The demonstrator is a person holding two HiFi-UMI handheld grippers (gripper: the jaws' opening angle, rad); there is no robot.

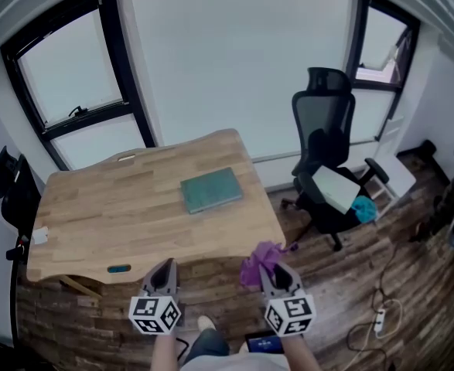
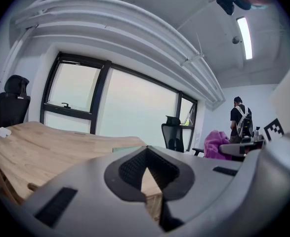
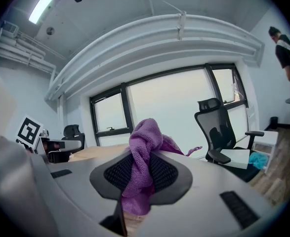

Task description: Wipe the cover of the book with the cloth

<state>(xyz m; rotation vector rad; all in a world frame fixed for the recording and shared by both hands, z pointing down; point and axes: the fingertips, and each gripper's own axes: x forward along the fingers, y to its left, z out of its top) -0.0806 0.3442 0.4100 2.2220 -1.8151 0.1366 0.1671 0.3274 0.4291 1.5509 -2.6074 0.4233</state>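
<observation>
A green book lies flat on the wooden table, toward its right side; its edge shows in the left gripper view as a pale green strip. My right gripper hovers off the table's near right corner, shut on a purple cloth that bunches up above the jaws. My left gripper is held before the table's near edge, shut with nothing between its jaws. Both are well short of the book.
A black office chair with a white item on its seat stands right of the table. Another dark chair is at the far left. A small white object sits on the table's left edge. A cable and power strip lie on the wood floor. A person stands far right.
</observation>
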